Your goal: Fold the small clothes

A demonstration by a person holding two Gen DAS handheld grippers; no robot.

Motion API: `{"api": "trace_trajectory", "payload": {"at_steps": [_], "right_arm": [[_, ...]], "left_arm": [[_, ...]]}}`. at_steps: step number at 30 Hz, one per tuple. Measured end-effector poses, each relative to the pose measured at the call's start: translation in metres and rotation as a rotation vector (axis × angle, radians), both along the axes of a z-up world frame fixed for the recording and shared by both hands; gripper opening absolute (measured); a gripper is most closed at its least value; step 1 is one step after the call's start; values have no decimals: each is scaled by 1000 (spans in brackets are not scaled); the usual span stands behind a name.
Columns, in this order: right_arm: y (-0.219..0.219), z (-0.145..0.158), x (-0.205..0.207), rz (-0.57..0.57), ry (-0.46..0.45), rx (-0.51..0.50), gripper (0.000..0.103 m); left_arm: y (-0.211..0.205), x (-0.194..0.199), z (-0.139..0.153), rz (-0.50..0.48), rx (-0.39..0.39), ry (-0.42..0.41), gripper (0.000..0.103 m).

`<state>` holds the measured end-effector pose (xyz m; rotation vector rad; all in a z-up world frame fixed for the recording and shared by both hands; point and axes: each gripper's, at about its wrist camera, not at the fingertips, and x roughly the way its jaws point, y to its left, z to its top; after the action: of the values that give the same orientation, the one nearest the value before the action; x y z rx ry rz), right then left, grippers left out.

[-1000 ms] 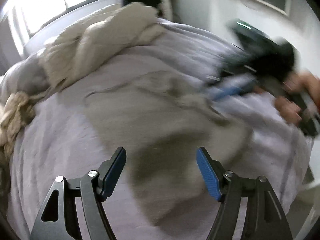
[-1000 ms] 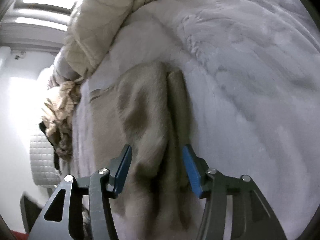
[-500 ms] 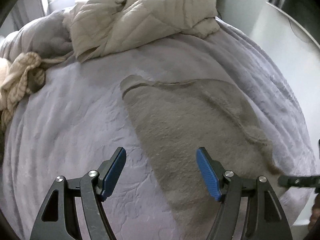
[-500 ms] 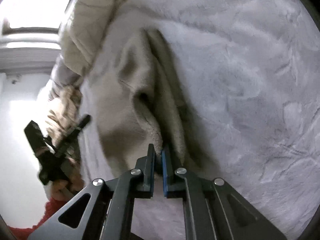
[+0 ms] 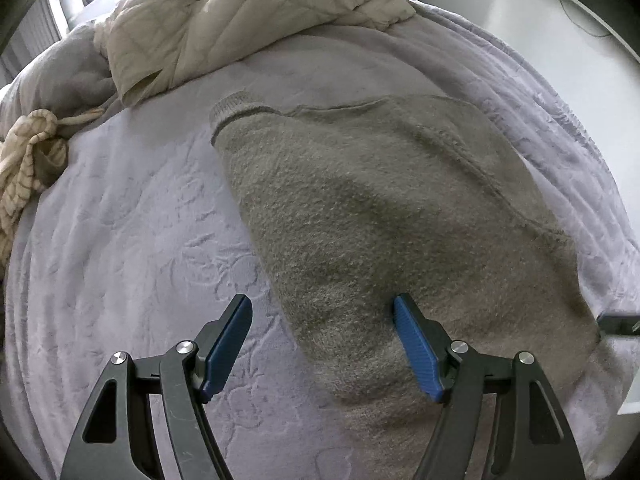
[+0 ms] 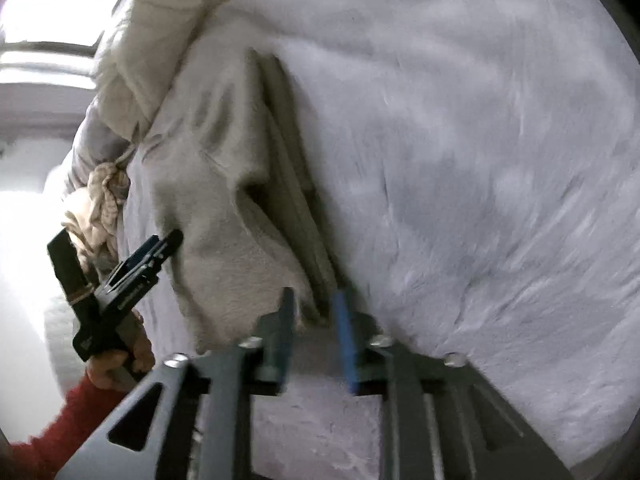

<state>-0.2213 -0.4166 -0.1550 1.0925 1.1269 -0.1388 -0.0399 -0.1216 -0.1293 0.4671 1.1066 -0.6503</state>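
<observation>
Nearest, the left gripper [image 5: 322, 346] is held released, jaws spread wide, poised low over the near left edge of the grey sweater [image 5: 380, 216], presumably so that this edge can be pinched for a fold. The sweater is spread flat on the lilac bed cover [image 5: 132, 220], its ribbed cuff lying towards 11 o'clock, which leaves the cloth smooth for folding. In the right wrist view, the right gripper [image 6: 316, 328] is seen partly parted around the sweater's bunched hem; the picture is blurred, so whether cloth is pinched cannot be told. At 9 o'clock there, a hand [image 6: 124, 356] in a red sleeve is seen holding the other gripper. Farther off, a cream quilt [image 5: 248, 12] is heaped at 12 o'clock and a striped cloth [image 5: 28, 160] at 9 o'clock, both clear of the sweater. No brand, label or writing can be read.
</observation>
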Motion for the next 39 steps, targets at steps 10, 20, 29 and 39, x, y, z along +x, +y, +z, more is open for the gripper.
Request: {"api": "trace_trajectory", "payload": {"at_steps": [10,20,29,39], "right_arm": [[-23,-4,86,39,-47,18,35],[-21,-36,84,55,43,-2,15],[-28,-34,62,-38,24,101,16],[-31,-16,32,-64,22,105,18]], "left_arm": [[-1,2,2,49,6,27,74],[20,3,-1,212,-62,167,80],[20,-17,22,201,9,127,80],[39,-52,42,282,43,148,80]]}}
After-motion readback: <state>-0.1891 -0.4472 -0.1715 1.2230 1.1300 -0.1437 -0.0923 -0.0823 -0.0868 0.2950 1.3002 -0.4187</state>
